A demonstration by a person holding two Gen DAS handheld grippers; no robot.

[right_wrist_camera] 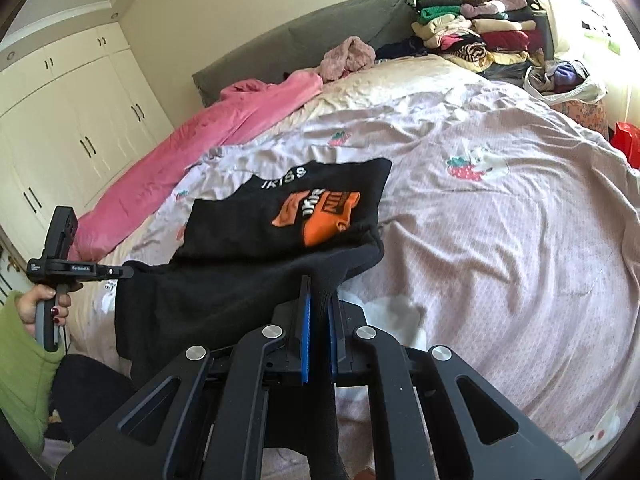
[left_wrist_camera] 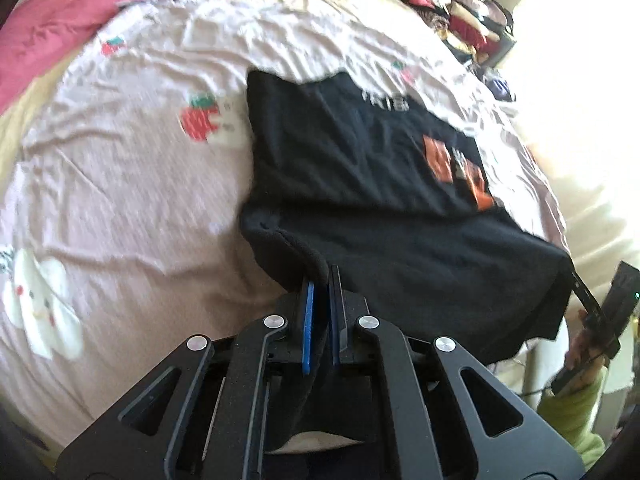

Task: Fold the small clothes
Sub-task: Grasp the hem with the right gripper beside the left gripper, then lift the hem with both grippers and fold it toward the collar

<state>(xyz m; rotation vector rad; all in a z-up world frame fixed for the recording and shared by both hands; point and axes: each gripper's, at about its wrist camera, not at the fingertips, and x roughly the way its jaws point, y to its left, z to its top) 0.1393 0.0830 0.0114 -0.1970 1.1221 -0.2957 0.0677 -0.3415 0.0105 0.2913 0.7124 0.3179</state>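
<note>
A black t-shirt with an orange print lies on the bed, print side up, its near edge lifted. My left gripper is shut on the shirt's near left corner. My right gripper is shut on the shirt at its near right corner. The cloth hangs stretched between the two grippers above the bed's front edge. In the right wrist view the left gripper shows at the far left, held in a hand. In the left wrist view the right gripper shows at the right edge.
The bed has a pale pink sheet with strawberry prints. A pink blanket lies along the left side. Piles of folded clothes sit at the head. White wardrobes stand at the left. A bag sits at the right.
</note>
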